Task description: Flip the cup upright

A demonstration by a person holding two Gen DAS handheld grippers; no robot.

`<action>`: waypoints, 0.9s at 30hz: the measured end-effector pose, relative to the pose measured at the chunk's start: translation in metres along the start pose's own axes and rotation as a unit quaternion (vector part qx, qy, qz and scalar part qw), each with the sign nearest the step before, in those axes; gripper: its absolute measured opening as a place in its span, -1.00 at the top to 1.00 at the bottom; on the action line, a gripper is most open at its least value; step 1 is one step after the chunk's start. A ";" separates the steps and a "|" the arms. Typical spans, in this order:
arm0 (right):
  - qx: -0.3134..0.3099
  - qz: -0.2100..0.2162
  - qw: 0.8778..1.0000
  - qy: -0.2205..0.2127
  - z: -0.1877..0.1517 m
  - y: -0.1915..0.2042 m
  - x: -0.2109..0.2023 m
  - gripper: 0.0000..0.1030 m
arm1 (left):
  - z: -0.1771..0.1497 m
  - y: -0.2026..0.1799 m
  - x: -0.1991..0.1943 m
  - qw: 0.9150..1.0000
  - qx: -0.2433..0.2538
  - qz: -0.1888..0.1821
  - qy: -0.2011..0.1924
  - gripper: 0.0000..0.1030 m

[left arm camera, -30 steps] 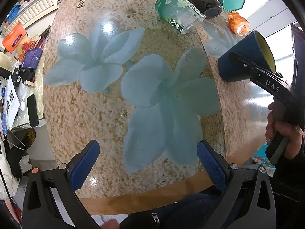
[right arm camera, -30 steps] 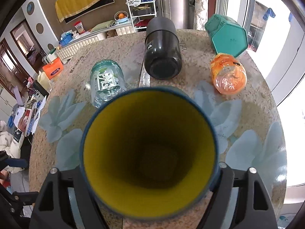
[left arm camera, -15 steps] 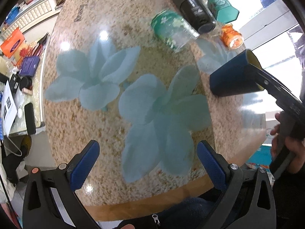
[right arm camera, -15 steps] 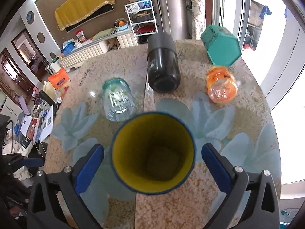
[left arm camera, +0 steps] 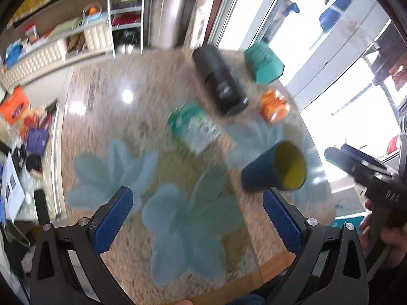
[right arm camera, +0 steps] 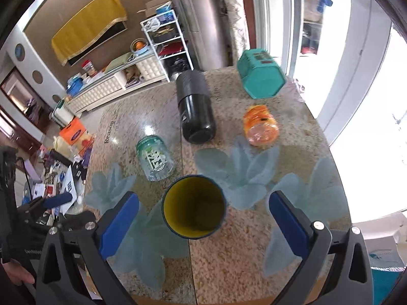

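Observation:
The dark blue cup (right arm camera: 194,207) with a yellow inside stands upright on the granite table, its mouth facing up; it also shows in the blurred left wrist view (left arm camera: 276,169). My right gripper (right arm camera: 203,225) is open and empty, drawn back toward the table's near edge, with the cup ahead between its blue pads (right arm camera: 119,222), apart from them. My left gripper (left arm camera: 198,222) is open and empty over the near part of the table, left of the cup. The right gripper's body (left arm camera: 366,175) shows at the far right of the left wrist view.
Lying on their sides beyond the cup are a green patterned glass (right arm camera: 155,157), a black bottle (right arm camera: 194,109), an orange cup (right arm camera: 260,125) and a teal hexagonal container (right arm camera: 260,77). The round table's edge (right arm camera: 338,157) drops off at the right. A cluttered desk (right arm camera: 56,170) stands to the left.
My right gripper opened, let go of the cup standing upright and drew back. My left gripper tilted up and pulled away, so more of the room shows.

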State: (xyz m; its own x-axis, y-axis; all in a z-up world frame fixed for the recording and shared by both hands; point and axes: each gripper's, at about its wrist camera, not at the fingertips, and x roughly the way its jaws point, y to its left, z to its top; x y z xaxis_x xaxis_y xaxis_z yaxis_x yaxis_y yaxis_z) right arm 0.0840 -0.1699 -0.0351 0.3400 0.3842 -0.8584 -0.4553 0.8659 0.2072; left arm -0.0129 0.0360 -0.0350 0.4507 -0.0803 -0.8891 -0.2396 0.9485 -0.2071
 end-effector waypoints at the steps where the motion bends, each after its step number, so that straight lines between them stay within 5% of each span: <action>1: -0.005 -0.010 1.000 -0.003 0.001 0.000 -0.003 -1.00 | 0.004 -0.005 -0.004 1.000 0.007 0.003 -0.012 -0.99; 7: -0.044 -0.029 0.999 0.005 0.005 -0.004 -0.003 -1.00 | 0.018 -0.039 -0.016 0.997 0.038 0.015 -0.060 -0.99; 27: -0.078 0.034 0.996 0.014 -0.004 -0.038 -0.006 -1.00 | -0.006 -0.091 0.016 0.997 0.021 0.058 -0.044 -0.99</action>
State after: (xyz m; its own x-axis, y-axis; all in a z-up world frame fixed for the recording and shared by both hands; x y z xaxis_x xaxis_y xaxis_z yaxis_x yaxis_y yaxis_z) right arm 0.0961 -0.2066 -0.0403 0.2809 0.4295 -0.8583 -0.5992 0.7771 0.1927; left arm 0.0112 -0.0529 -0.0330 0.4958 0.0561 -0.8666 -0.2597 0.9618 -0.0863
